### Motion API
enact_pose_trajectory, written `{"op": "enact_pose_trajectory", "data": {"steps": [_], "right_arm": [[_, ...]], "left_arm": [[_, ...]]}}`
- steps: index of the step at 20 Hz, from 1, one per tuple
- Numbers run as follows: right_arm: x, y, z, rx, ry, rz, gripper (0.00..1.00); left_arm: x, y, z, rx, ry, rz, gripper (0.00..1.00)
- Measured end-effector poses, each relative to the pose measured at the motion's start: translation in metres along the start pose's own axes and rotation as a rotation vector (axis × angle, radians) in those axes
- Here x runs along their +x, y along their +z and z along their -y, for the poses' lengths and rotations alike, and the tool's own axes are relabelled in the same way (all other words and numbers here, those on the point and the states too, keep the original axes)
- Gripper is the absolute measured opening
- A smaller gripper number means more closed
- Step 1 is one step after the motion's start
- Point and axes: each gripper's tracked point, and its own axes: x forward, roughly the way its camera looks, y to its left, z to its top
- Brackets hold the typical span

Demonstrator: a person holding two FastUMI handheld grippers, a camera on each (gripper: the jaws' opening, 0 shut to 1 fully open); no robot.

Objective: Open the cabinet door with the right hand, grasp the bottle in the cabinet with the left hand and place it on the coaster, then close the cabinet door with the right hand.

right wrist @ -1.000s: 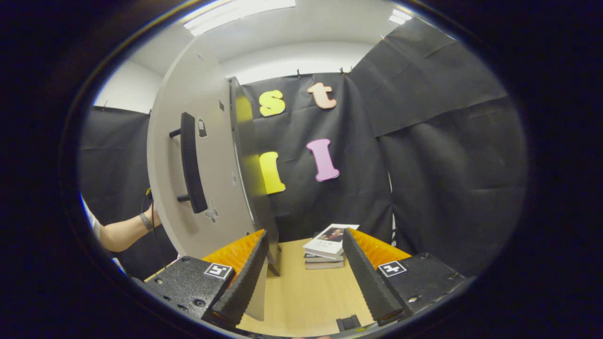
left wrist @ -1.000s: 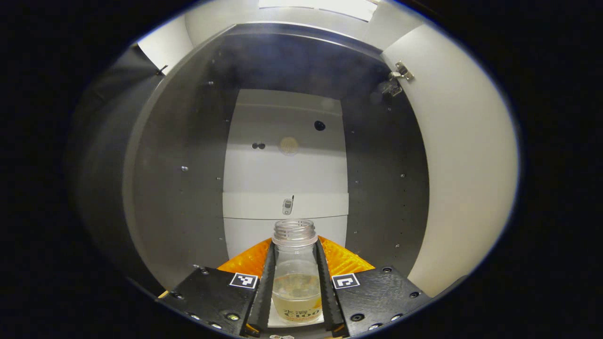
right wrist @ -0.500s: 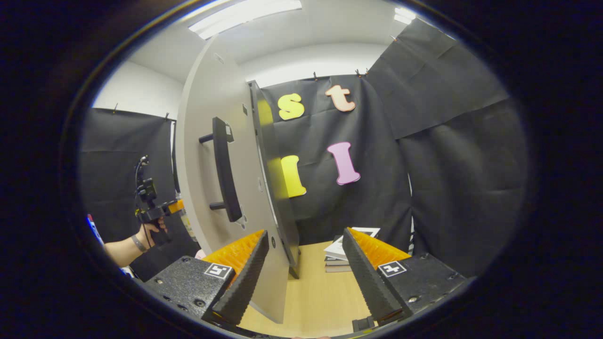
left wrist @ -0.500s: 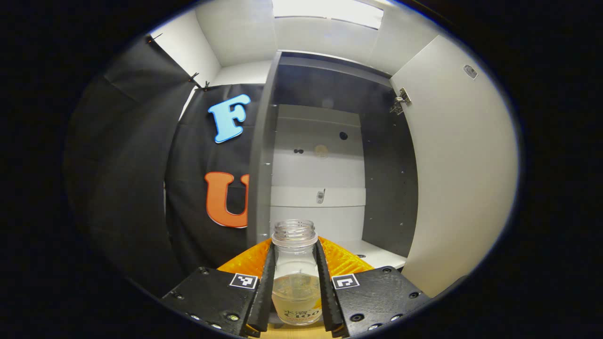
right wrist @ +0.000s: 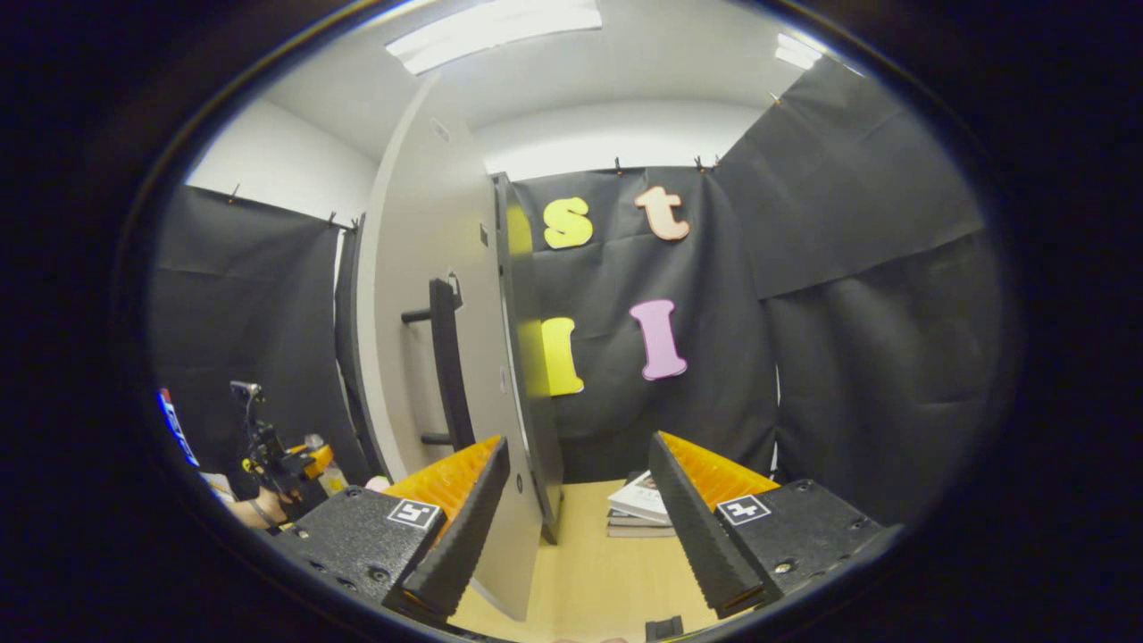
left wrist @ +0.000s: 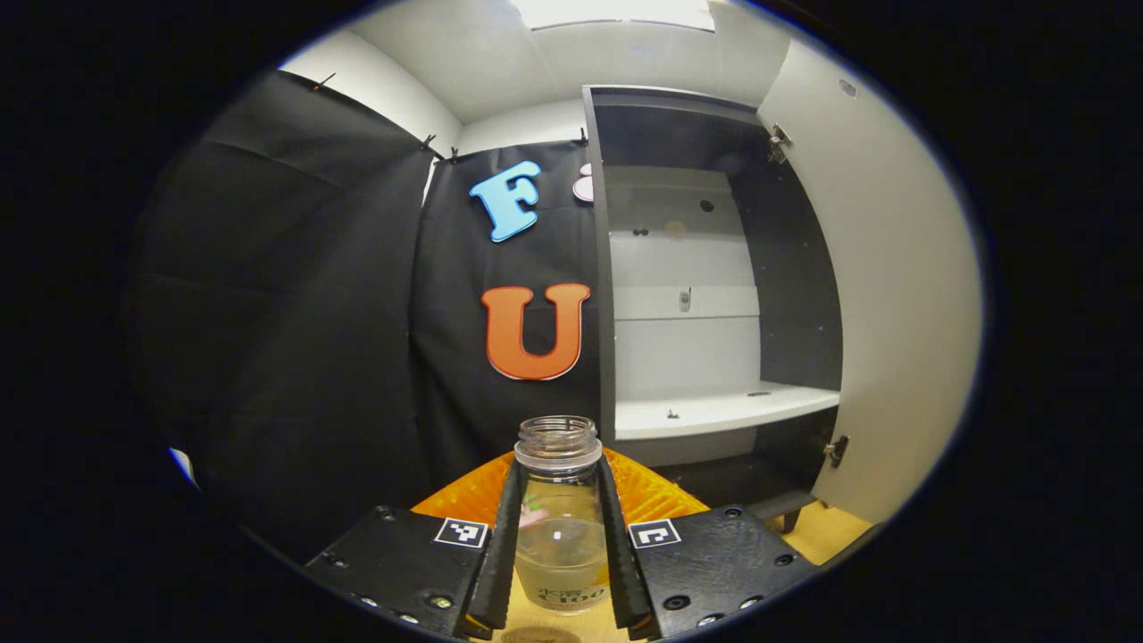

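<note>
bottle out of the cabinet, coaster drop is the risky bit

my worry from here is the set-down. the bottle [left wrist: 559, 513] has no cap and carries liquid in its lower part, so any tilt or jolt on the way down could slosh it out. i can see a round edge at the bottom of the left gripper view that may be the coaster [left wrist: 539, 635], but it is mostly cut off, so i could land the bottle off centre or on its lip and tip it.

the left gripper [left wrist: 559, 527] has both fingers pressed on the bottle's sides, holding it upright in front of the open cabinet [left wrist: 714, 268], clear of the shelf [left wrist: 723, 411].

the right gripper [right wrist: 571, 509] has its jaws wide apart and grips nothing; the door [right wrist: 420, 295] edge stands between its fingers, handle [right wrist: 446, 357] beyond. swinging it shut carelessly could clip the other arm.
</note>
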Motion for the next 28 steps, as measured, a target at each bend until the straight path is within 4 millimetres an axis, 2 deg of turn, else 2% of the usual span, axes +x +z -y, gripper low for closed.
{"op": "enact_pose_trajectory", "data": {"steps": [2,3,8,9,10,11,12,13,14,15,16,20,23,24,25,28], "right_arm": [[-0.001,0.016,0.002,-0.021,-0.020,0.024,0.97],[-0.001,0.021,0.000,-0.020,-0.020,0.028,0.92],[0.001,0.041,-0.014,-0.018,-0.014,0.003,0.92],[0.001,0.044,-0.017,-0.018,-0.015,0.000,0.97],[0.000,0.049,-0.020,-0.014,-0.017,0.006,0.97],[-0.001,0.051,-0.025,-0.012,-0.015,0.009,0.92],[-0.003,0.049,-0.029,-0.010,-0.016,0.007,0.97],[-0.003,0.046,-0.031,-0.008,-0.016,-0.001,0.97],[-0.002,0.046,-0.033,-0.003,-0.019,-0.008,0.97],[0.000,0.048,-0.036,0.008,-0.020,-0.007,0.93],[0.001,0.049,-0.040,0.019,-0.013,-0.003,0.98],[-0.004,0.051,-0.039,-0.003,-0.039,-0.001,0.97],[-0.007,0.051,-0.040,0.005,-0.051,0.000,0.97],[-0.008,0.050,-0.040,0.009,-0.056,0.000,0.92],[-0.010,0.049,-0.038,0.010,-0.063,-0.003,0.97],[-0.013,0.045,-0.035,0.007,-0.078,-0.011,0.97]], "left_arm": [[-0.011,-0.027,-0.011,0.038,0.062,-0.005,0.43],[-0.017,-0.037,-0.013,0.061,0.088,-0.002,0.43],[-0.035,-0.096,0.003,0.106,0.102,-0.036,0.43],[-0.039,-0.104,0.003,0.098,0.106,-0.037,0.42],[-0.042,-0.110,0.001,0.091,0.123,-0.030,0.42],[-0.045,-0.115,-0.005,0.085,0.147,-0.024,0.42],[-0.046,-0.120,-0.008,0.076,0.164,-0.018,0.43],[-0.048,-0.126,-0.009,0.062,0.173,-0.021,0.42],[-0.049,-0.131,-0.011,0.040,0.184,-0.025,0.42],[-0.049,-0.134,-0.013,0.022,0.191,-0.022,0.42],[-0.048,-0.136,-0.016,0.012,0.198,-0.017,0.43],[-0.043,-0.154,-0.018,0.025,0.198,-0.041,0.42],[-0.042,-0.152,-0.016,0.075,0.189,-0.020,0.42],[-0.041,-0.153,-0.016,0.090,0.189,-0.018,0.43],[-0.041,-0.151,-0.015,0.090,0.185,-0.017,0.43],[-0.040,-0.152,-0.020,0.075,0.195,-0.020,0.45]]}}
